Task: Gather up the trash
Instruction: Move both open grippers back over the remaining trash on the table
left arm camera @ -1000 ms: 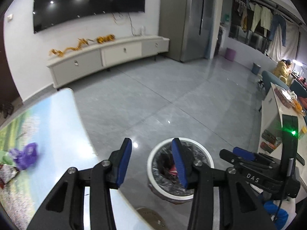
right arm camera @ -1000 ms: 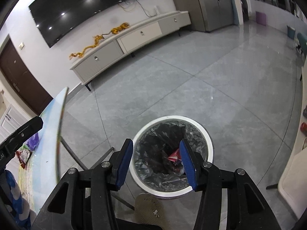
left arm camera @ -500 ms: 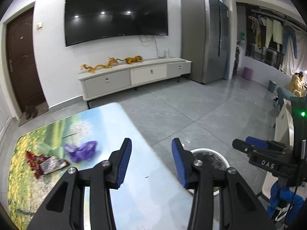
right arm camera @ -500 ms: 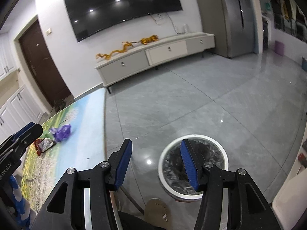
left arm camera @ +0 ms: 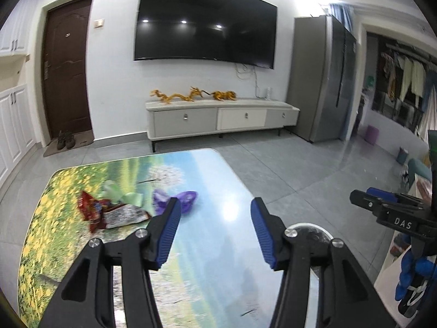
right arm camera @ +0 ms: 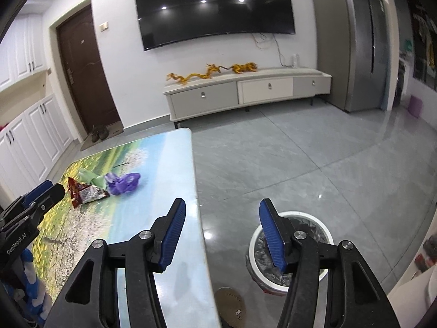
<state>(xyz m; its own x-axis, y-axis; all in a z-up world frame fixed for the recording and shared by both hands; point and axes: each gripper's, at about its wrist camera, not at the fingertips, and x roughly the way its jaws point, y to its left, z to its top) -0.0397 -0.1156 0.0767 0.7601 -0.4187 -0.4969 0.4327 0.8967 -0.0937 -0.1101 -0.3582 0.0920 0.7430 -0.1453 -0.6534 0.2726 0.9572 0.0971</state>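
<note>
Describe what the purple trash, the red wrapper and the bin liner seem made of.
Purple trash: likely thin plastic film, crumpled with soft sheen. Red wrapper: probably foil-lined plastic, with a silvery inside showing. Bin liner: thin grey-black plastic, wrinkled and glossy.

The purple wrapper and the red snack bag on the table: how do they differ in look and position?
The purple wrapper is one plain colour and crumpled into a lump; the red snack bag is printed, partly silver, and lies flatter. The purple wrapper lies nearer the table edge on the bin side; the red snack bag lies farther from it. Both rest on the table, and neither hand-held gripper touches them.
</note>
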